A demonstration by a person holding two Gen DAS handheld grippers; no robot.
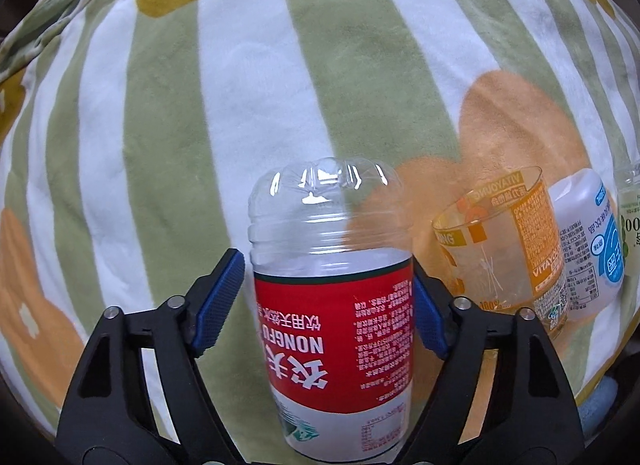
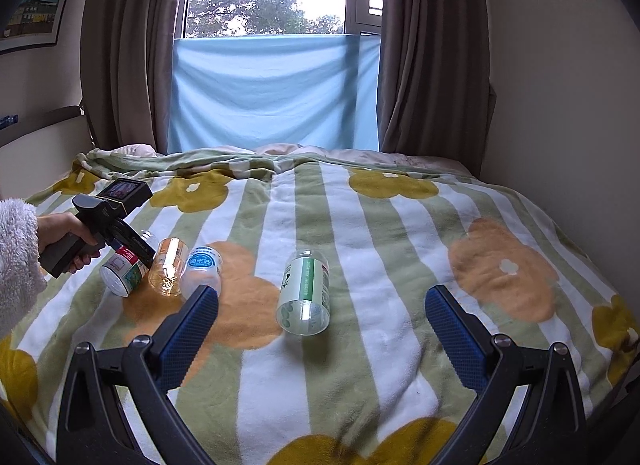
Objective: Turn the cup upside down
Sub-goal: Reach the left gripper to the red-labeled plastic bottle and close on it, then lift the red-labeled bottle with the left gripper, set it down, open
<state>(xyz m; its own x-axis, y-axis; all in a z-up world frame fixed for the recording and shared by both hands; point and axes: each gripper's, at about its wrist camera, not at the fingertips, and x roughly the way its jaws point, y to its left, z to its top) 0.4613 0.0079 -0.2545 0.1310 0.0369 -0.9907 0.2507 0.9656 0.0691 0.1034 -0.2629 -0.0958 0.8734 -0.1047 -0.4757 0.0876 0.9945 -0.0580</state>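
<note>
Left gripper (image 1: 328, 297) jaws clamp the clear, red-labelled cup (image 1: 332, 305); right gripper (image 2: 320, 313) jaws gape wide, empty.

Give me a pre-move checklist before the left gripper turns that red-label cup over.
1. Left gripper straddles the red-label cup: ok.
2. Pads pressed firmly on the cup: cannot tell.
3. Space from the orange cup alongside: not ok, it lies very close.
4. Right gripper open and away from that cluster: ok.
5. Blanket flat enough for the cup to stand on: cannot tell.
</note>
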